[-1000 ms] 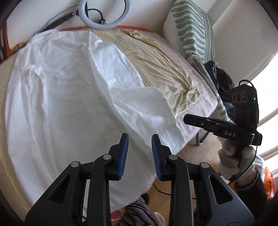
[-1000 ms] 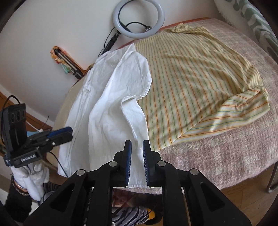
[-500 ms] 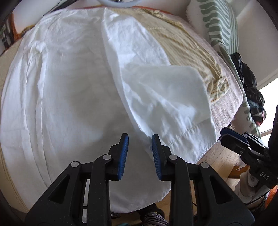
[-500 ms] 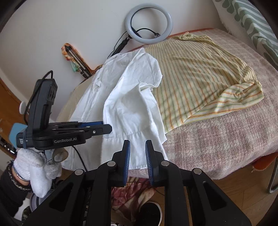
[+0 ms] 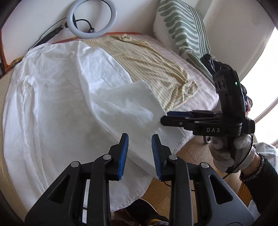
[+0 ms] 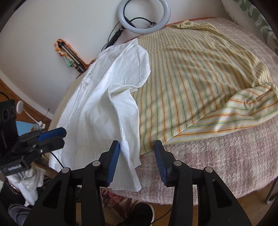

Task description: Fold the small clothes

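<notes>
A white shirt (image 5: 57,97) lies spread on the bed, its right side folded inward and its hem hanging over the near edge; it also shows in the right wrist view (image 6: 104,104). My left gripper (image 5: 139,153) is open and empty just above the shirt's lower edge. My right gripper (image 6: 137,156) is open and empty, its jaws wide apart over the shirt's folded right edge near the hem. It appears from the side in the left wrist view (image 5: 166,118), its tip at the folded flap. The left gripper shows at the left of the right wrist view (image 6: 57,135).
A yellow striped garment (image 6: 199,83) lies beside the white shirt on the pink bed cover (image 6: 225,156). A ring light (image 6: 143,15) leans on the wall behind. A green patterned cushion (image 5: 184,31) stands at the bed's far right. Wooden floor (image 5: 191,153) lies below the bed edge.
My right gripper has opened wide and moved in over the shirt's folded edge. My left gripper pulled back from the shirt, staying open.
</notes>
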A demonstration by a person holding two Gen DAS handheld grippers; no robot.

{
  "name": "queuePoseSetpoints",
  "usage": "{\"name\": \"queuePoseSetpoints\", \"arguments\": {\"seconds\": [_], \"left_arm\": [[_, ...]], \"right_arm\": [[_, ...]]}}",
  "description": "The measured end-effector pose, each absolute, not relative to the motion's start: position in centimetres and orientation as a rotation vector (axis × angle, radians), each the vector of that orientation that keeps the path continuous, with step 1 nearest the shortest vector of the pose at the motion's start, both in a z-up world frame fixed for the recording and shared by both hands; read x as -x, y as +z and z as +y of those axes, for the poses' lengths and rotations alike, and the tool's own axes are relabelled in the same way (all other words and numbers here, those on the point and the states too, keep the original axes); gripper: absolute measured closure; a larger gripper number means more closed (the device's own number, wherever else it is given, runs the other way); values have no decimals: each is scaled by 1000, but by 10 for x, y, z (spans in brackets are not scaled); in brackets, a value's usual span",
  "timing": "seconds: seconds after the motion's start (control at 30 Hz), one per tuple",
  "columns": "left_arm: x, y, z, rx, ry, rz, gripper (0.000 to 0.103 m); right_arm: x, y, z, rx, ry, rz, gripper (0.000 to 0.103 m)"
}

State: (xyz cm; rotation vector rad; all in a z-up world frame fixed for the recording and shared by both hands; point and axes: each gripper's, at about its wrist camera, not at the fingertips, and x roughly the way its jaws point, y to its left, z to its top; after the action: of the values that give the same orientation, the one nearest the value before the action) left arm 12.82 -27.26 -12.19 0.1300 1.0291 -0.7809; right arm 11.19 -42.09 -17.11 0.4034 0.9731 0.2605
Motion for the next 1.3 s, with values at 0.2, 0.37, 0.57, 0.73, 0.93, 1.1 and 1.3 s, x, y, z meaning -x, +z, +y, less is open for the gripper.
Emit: {"name": "queuePoseSetpoints", "arguments": {"seconds": [0.2,0.37,0.57,0.73,0.93,1.1,1.3], "left_arm": [[-128,-164,-273,-154,-735,1076,76],[-122,-149,-259,-95,-739,1042,76],[-92,-130,-266,-160,-783,942,65],[-76,-143,-296,-254,-818,937,63],[-72,-158,-328,-355,-802,904,50],[-72,-157,-342,-362,-755,875,49],[-94,-166,-368,-373,-691,906,45]], "right_arm": [[-110,-170,-407,-365,339,990,77],[-106,-169,-407,-544,393,1030,100],[-88,-157,-431,-755,461,963,100],[-96,-190,-436,-738,343,1058,100],[-104,-164,-448,-750,380,1029,96],[-99,-133,-477,-650,295,959,80],[-100,-114,-514,-685,246,867,80]]}}
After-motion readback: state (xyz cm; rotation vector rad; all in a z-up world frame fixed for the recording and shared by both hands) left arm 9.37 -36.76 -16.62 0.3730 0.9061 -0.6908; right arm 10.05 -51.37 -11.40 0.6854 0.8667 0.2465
